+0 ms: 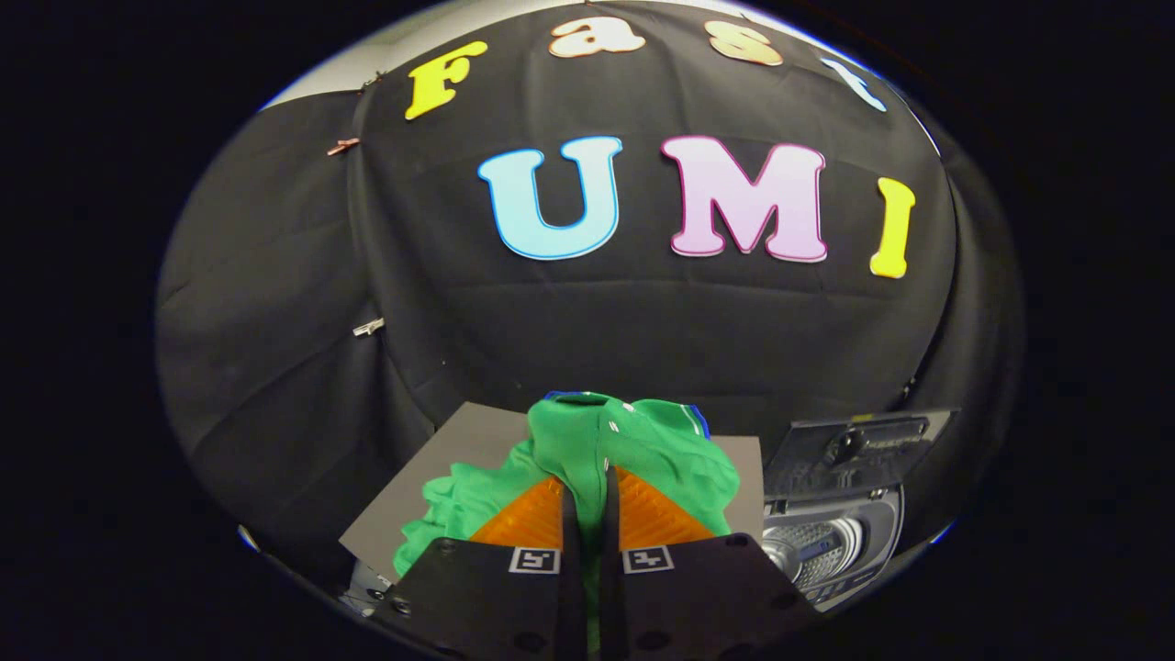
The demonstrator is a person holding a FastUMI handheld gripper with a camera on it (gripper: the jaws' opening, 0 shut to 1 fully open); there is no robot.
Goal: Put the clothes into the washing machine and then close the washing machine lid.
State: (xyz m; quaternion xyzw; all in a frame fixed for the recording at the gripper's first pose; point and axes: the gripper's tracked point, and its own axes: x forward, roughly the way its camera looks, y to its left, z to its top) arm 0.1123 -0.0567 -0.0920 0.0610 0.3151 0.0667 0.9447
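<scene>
Fingers of the gripper point(587, 500) are seen pressed almost together, with a fold of the crumpled green fabric garment point(633, 450) pinched between them. The garment is bunched up around and just ahead of the fingertips, and part of it trails down to the left onto a flat grey board point(477, 436) lying on the table. A blue trim is visible along the garment's upper edge. To the right of the gripper, just beside the board, the small grey washing machine point(831, 542) is found with its lid point(858, 450) raised and its metal drum exposed.
</scene>
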